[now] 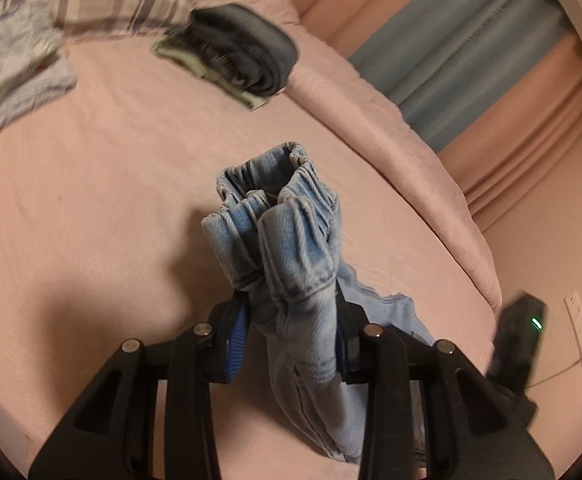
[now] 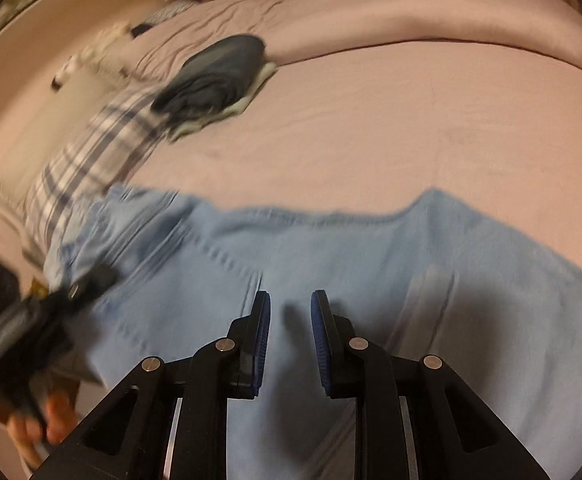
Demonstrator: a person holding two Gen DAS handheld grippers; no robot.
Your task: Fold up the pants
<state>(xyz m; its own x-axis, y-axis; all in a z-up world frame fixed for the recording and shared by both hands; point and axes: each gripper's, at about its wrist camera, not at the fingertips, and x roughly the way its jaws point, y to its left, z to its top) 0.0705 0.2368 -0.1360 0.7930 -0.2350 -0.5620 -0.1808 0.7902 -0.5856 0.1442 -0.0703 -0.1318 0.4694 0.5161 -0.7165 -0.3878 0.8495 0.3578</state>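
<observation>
2 hand-held grippers are on the job: your left hand-held gripper (image 1: 291, 332) is clamped on the bunched waistband of the pale blue jeans (image 2: 291, 264), which trail across the pink bed (image 2: 411, 128), and that thick wad could slip from the pads if you pull hard. Your right hand-held gripper (image 2: 290, 340) hovers over the denim, jaws slightly apart and holding nothing. Open sheet lies ahead, but folds could snag the plaid shirt (image 2: 103, 152) at left, the dark folded stack (image 2: 215, 76) and the rolled duvet (image 2: 451, 16) beyond.
</observation>
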